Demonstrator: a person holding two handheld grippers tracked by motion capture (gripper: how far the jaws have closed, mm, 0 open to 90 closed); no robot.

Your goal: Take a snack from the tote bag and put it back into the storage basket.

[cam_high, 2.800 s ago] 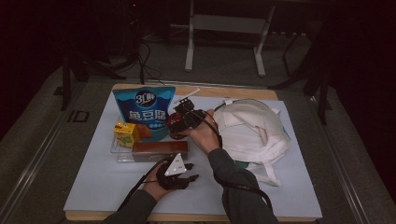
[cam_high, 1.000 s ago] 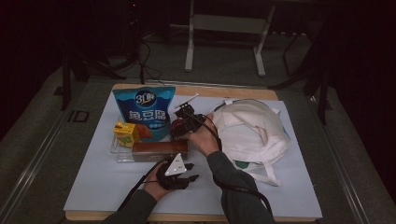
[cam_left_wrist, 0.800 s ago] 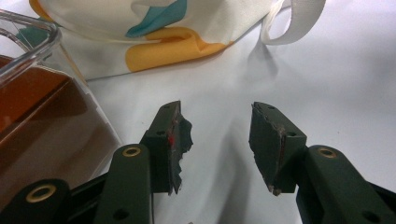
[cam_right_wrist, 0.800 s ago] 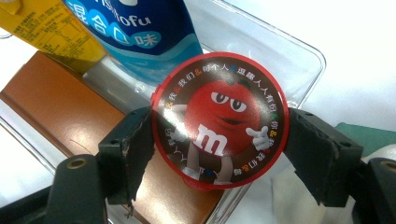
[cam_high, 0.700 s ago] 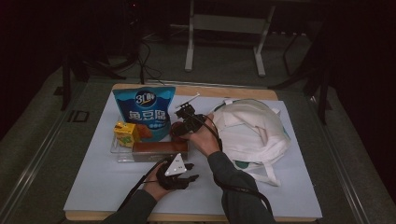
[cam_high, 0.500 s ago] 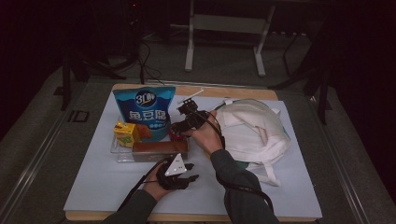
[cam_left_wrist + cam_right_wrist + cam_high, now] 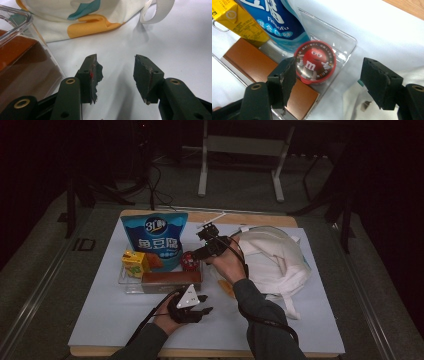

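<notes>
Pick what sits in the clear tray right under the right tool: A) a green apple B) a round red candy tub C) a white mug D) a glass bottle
B: the right gripper view shows a round red candy tub standing in the clear tray below the open right tool, next to the brown box.

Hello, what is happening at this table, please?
A person works at a table with a tool in each hand. The right tool hangs open just above a clear tray, over a round red candy tub that stands in it beside a blue snack bag, a yellow juice carton and a brown box. Its jaws have just closed a little, with nothing gripped. The left tool rests open and empty near a white cloth bag.
</notes>
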